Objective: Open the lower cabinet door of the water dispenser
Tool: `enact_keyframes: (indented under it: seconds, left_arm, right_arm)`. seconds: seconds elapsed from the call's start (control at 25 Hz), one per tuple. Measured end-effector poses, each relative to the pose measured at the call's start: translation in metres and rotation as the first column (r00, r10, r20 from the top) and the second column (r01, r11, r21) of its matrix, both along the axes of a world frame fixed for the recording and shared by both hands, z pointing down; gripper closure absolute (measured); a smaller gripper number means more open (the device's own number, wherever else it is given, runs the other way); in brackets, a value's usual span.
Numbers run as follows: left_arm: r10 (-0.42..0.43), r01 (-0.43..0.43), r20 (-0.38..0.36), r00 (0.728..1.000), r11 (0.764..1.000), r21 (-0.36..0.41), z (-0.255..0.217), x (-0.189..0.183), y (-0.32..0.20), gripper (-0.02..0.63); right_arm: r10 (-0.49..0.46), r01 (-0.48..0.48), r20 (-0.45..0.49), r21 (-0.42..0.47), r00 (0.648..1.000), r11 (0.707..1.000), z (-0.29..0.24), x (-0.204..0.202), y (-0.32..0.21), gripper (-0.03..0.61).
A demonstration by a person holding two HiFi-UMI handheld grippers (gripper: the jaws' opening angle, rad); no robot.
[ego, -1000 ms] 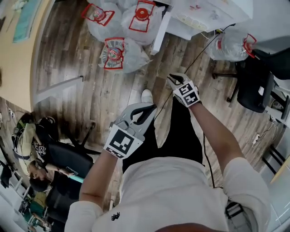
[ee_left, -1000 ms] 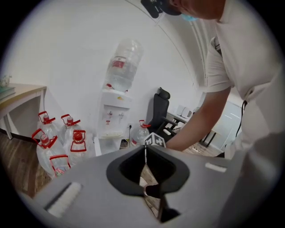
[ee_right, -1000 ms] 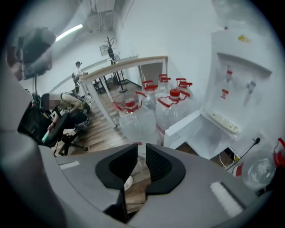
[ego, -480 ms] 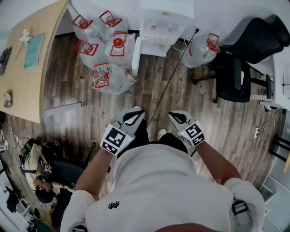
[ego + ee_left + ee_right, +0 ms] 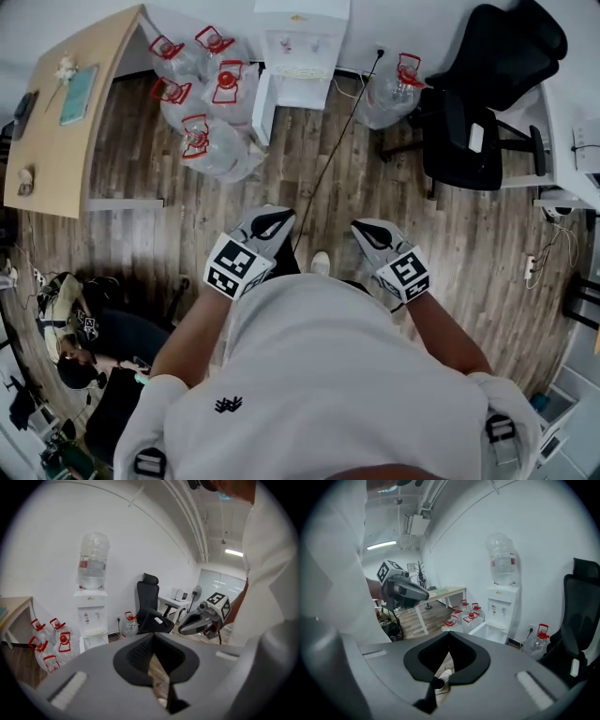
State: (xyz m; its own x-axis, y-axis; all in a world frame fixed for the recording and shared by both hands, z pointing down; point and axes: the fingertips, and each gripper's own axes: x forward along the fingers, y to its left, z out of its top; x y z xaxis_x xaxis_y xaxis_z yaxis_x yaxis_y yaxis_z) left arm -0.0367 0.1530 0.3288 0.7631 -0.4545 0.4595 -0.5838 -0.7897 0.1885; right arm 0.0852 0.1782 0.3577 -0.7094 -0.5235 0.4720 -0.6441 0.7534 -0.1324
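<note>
The white water dispenser (image 5: 300,37) stands against the far wall with a clear bottle on top. Its lower cabinet door (image 5: 263,94) hangs open, swung out to the left. In the right gripper view the dispenser (image 5: 502,604) and its open door (image 5: 480,629) show far ahead. My left gripper (image 5: 281,217) and right gripper (image 5: 361,228) are held close to the person's chest, well away from the dispenser. Both are shut with nothing between the jaws. The left gripper view shows its own closed tips (image 5: 153,635) and the dispenser (image 5: 91,616) beyond.
Several clear water jugs with red caps (image 5: 202,84) lie left of the dispenser, and one more (image 5: 394,89) lies to its right. A black office chair (image 5: 469,131) stands right, a wooden desk (image 5: 66,112) left. A cable (image 5: 328,159) crosses the floor. A seated person (image 5: 75,328) is lower left.
Both grippers have drawn back from the dispenser and risen to the person's chest. The dispenser now sits farther off, with its lower door still open.
</note>
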Motion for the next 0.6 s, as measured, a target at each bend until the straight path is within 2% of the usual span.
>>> enact_keyframes:
  seconds: [0.24,0.6]
  left_arm:
    - [-0.002,0.002,0.011,1.000,1.000,-0.008,0.000,0.025,0.055,0.558]
    - [-0.003,0.002,0.006,1.000,1.000,0.019,-0.011,0.049,0.095,0.558]
  right_arm:
    - [0.012,-0.013,0.039,0.021,0.999,1.000,-0.016,0.031,0.046,0.577]
    - [0.010,-0.013,0.048,0.060,0.999,0.998,-0.031,0.048,0.081,0.577]
